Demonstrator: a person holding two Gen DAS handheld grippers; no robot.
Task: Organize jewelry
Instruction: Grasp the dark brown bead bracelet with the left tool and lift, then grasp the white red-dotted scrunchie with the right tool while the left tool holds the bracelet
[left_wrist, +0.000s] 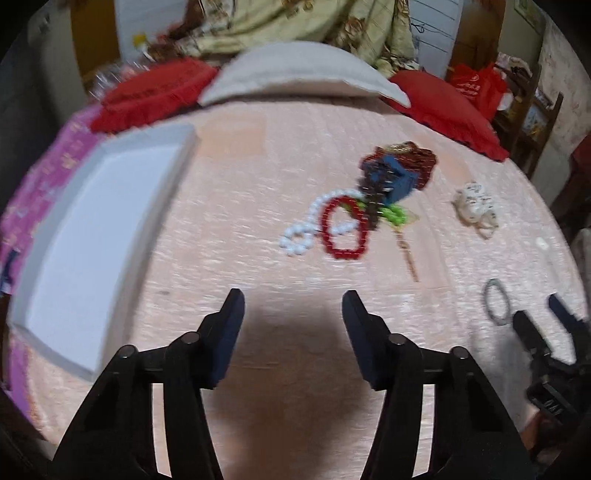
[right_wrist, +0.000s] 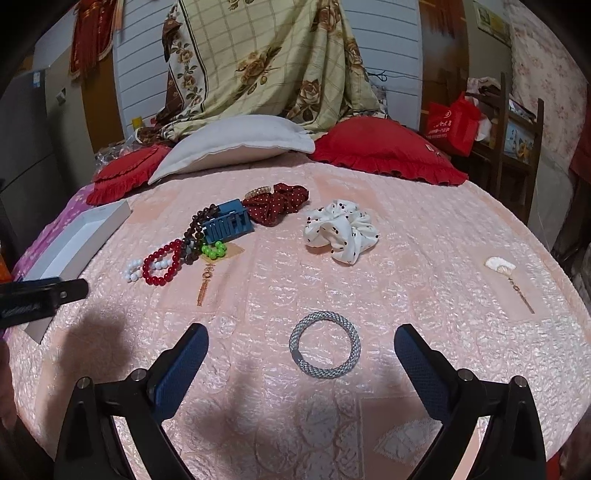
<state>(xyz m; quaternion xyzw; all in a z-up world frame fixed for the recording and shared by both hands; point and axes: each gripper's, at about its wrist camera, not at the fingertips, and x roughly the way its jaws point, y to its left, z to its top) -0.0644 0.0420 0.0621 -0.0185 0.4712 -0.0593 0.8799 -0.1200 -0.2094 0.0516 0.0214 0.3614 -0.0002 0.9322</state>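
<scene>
Far left: white box (right_wrist: 79, 236) at bedspread (right_wrist: 406, 229) edge, open, apparently empty. Left gripper (left_wrist: 291, 302) over bare bedspread, jaws parted, nothing between. Ahead, tangled pile: white bead bracelet (right_wrist: 133, 269), red bead bracelet (right_wrist: 162, 267), dark beads, green beads, blue claw clip (right_wrist: 229, 223). Right of pile: white scrunchie (right_wrist: 341, 230). Right gripper (right_wrist: 301, 341) spread wide, straddling grey bangle (right_wrist: 325, 345), not touching. Best lowered straight, closed on one side of ring, lifted clear before crossing to box.
</scene>
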